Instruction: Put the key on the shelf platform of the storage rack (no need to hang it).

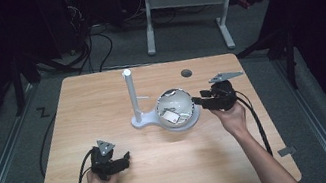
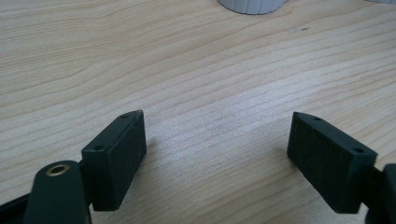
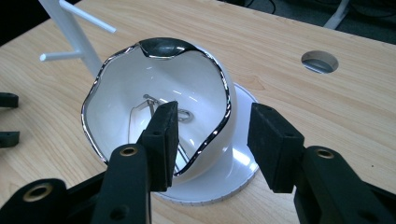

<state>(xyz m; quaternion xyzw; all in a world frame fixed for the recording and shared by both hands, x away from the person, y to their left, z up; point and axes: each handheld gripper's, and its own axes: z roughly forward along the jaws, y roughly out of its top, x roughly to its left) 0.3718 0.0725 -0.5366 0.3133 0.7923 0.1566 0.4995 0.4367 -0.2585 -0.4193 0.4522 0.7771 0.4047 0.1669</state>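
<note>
White bowl with a wavy silver rim sits tipped on a round white base plate, near the middle of the light wooden table. The right gripper has its black jaws apart, one on each side of the bowl's rim: one jaw is inside the bowl and the other is outside its wall, over the plate. I cannot tell if the jaws touch the bowl, but they are not squeezed shut on it. In the high view this right gripper reaches in from the right side of the bowl, held by the person's right hand. Inside the bowl lie some small things, a bit of thin metal and something pale, too small to name. A white stand with a tall post and thin side pegs rises just to the left of the bowl, joined to the same plate. The left gripper rests low over bare wood with its jaws wide apart and nothing between them. In the high view the left gripper is near the front left of the table, well apart from the bowl. A small round hole is in the table behind the bowl.
</note>
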